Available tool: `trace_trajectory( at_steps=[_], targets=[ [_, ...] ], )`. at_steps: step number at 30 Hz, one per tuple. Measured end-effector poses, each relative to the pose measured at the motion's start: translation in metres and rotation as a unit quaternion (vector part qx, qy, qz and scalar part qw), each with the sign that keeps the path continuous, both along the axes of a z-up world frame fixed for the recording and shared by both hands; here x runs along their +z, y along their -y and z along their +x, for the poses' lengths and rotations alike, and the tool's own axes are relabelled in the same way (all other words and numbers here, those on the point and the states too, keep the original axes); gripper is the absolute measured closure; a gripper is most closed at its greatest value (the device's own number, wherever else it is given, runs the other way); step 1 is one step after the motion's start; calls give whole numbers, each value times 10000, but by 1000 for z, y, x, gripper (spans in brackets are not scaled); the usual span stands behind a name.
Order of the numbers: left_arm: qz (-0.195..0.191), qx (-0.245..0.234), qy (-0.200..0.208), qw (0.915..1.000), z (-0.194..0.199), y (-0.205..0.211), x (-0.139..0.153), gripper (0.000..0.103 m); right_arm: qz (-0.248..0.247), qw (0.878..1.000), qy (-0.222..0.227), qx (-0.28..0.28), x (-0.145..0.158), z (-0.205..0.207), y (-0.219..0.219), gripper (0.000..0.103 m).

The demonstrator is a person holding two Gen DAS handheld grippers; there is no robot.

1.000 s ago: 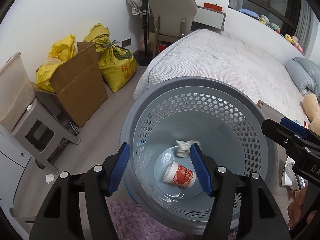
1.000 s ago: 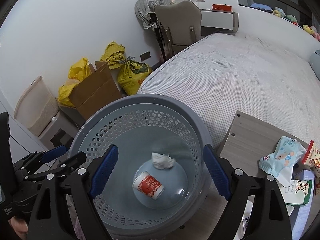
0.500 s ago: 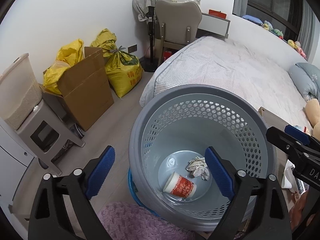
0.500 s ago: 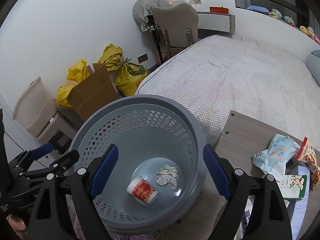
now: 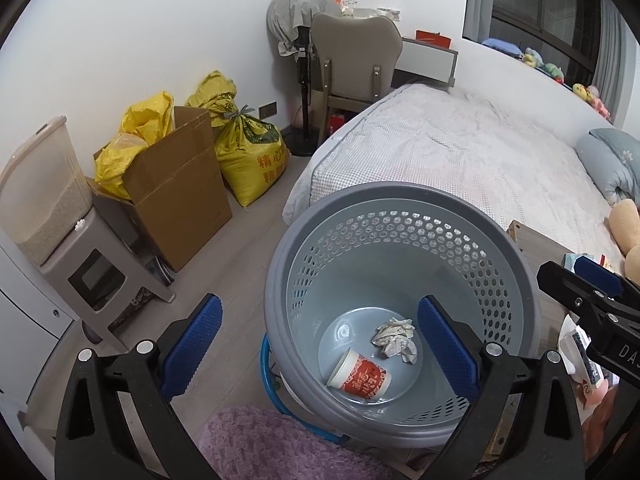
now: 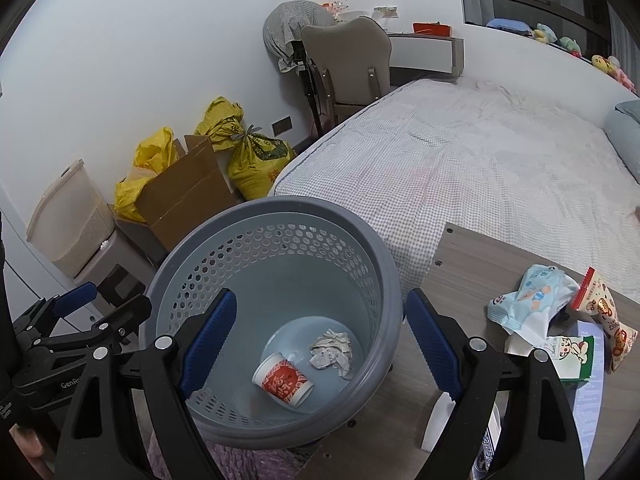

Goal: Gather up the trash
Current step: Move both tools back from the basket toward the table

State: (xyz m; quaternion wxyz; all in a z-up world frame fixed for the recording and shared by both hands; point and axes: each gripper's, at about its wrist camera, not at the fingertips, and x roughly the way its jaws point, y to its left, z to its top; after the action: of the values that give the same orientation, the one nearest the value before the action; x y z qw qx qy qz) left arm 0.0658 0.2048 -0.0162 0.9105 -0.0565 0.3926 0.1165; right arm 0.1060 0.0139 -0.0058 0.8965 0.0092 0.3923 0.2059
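A grey perforated trash basket [image 5: 400,196] stands on the floor by the bed; it also shows in the right wrist view [image 6: 280,204]. On its bottom lie a red-and-white paper cup [image 5: 360,376] [image 6: 284,378] on its side and a crumpled paper ball [image 5: 394,338] [image 6: 332,350]. My left gripper [image 5: 320,348] is open and empty above the basket. My right gripper [image 6: 320,340] is open and empty above it too. Snack wrappers [image 6: 536,300] lie on the wooden table [image 6: 472,264] to the right.
A bed [image 5: 460,148] lies behind the basket. A cardboard box [image 5: 176,184], yellow sacks [image 5: 252,160] and a rice dispenser [image 5: 44,196] line the left wall. A chair [image 5: 356,52] and fan stand at the back. A purple rug [image 5: 272,444] lies near.
My left gripper opened wide and the crumpled paper ball dropped from it to the basket bottom beside the cup. Both grippers rose a little from the basket.
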Motion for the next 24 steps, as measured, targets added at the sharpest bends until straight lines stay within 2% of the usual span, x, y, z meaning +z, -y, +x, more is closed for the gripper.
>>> trace_trajectory(
  at_steps=[15,24],
  targets=[
    [-25,-299,100,9995,-10,29,7,6,-59,9994,138,-312,9,-26,30,20],
    [-159,-624,147,9978,-12,60,10,6,-94,9968,182,-771,11,-43,72,20]
  ],
)
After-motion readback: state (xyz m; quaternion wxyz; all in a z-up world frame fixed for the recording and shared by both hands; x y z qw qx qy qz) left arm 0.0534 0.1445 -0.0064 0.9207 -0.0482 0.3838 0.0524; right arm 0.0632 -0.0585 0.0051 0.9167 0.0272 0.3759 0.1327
